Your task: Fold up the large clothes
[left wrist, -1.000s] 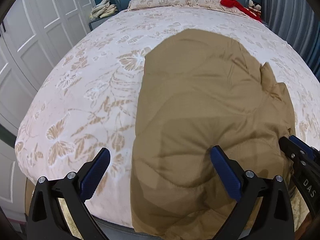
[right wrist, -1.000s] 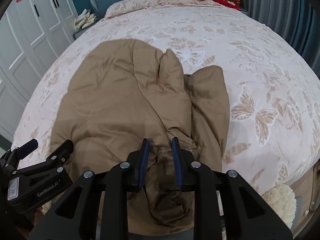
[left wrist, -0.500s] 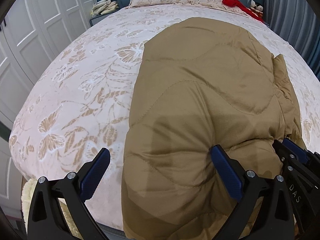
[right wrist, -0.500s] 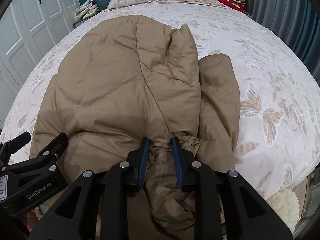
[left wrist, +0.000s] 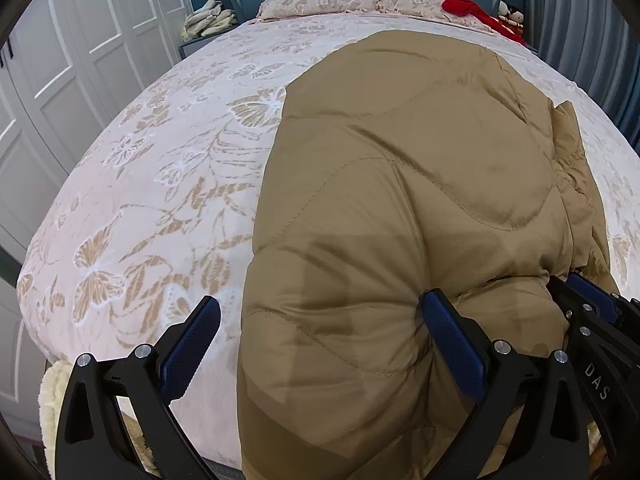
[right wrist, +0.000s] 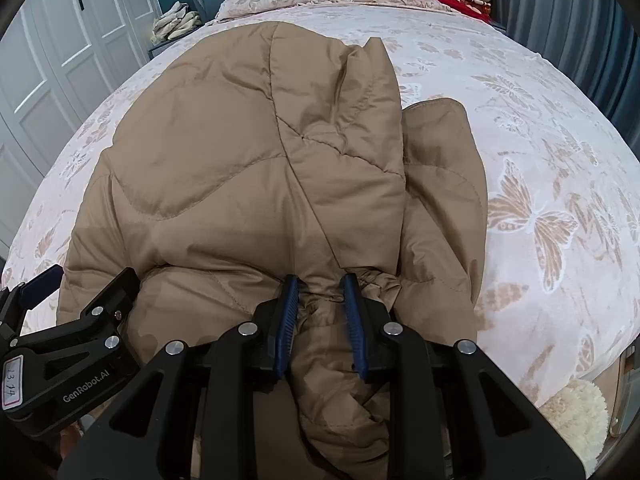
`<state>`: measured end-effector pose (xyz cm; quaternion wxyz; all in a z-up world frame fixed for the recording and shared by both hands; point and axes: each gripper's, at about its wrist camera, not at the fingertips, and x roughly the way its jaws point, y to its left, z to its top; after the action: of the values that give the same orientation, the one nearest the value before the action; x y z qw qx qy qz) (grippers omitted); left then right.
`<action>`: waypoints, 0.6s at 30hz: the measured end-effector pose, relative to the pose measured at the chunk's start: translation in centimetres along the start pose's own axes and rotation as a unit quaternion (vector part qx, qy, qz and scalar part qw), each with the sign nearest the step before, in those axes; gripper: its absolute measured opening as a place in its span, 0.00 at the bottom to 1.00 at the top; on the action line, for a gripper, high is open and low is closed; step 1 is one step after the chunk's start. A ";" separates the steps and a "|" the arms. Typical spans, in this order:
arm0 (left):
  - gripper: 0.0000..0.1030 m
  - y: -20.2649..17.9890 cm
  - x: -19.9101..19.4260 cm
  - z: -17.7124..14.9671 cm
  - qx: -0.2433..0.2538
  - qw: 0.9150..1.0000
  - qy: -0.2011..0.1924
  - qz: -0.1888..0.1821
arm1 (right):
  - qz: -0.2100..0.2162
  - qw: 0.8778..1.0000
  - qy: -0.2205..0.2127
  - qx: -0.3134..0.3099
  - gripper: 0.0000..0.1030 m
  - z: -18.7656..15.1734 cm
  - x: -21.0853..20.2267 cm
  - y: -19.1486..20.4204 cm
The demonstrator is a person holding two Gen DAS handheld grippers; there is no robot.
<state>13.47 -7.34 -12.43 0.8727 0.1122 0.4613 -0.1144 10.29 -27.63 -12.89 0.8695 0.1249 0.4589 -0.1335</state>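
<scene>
My right gripper (right wrist: 320, 312) pinches the jacket (right wrist: 248, 168) hem; the left gripper's (left wrist: 320, 344) jaws are spread. The jacket lies bunched on the bed (left wrist: 160, 184), so I judge folding barely begun.

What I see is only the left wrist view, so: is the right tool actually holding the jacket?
Observer: Yes. The right tool is shut on a bunched, gathered edge of the tan jacket.
Operator: Is a sleeve folded over?
Observer: One sleeve lies across the jacket's body, running away from the tool.
Operator: Anything to its right?
Observer: Another jacket panel lies beside the sleeve on the bedspread.
</scene>
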 end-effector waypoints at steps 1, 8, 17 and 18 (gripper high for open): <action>0.95 0.1 0.0 0.0 -0.001 1.000 0.001 -0.002 | 0.005 1.000 -0.003 0.001 0.22 0.0 -0.1 -0.2; 0.95 6.6 -1.2 1.3 -0.137 0.983 0.038 -0.116 | 0.048 0.992 -0.080 0.090 0.75 0.9 -5.4 -4.3; 0.95 10.6 3.6 2.9 -0.236 0.936 0.087 -0.245 | 0.144 0.954 0.026 0.260 0.86 1.0 1.1 -11.1; 0.95 10.8 4.1 2.8 -0.245 0.930 0.091 -0.258 | 0.163 0.946 0.033 0.277 0.86 0.7 1.8 -11.5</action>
<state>21.16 1.63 -13.33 0.7678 -0.2182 0.5651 -0.2085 7.80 -38.79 -15.10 0.7948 0.4382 0.4059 -0.1077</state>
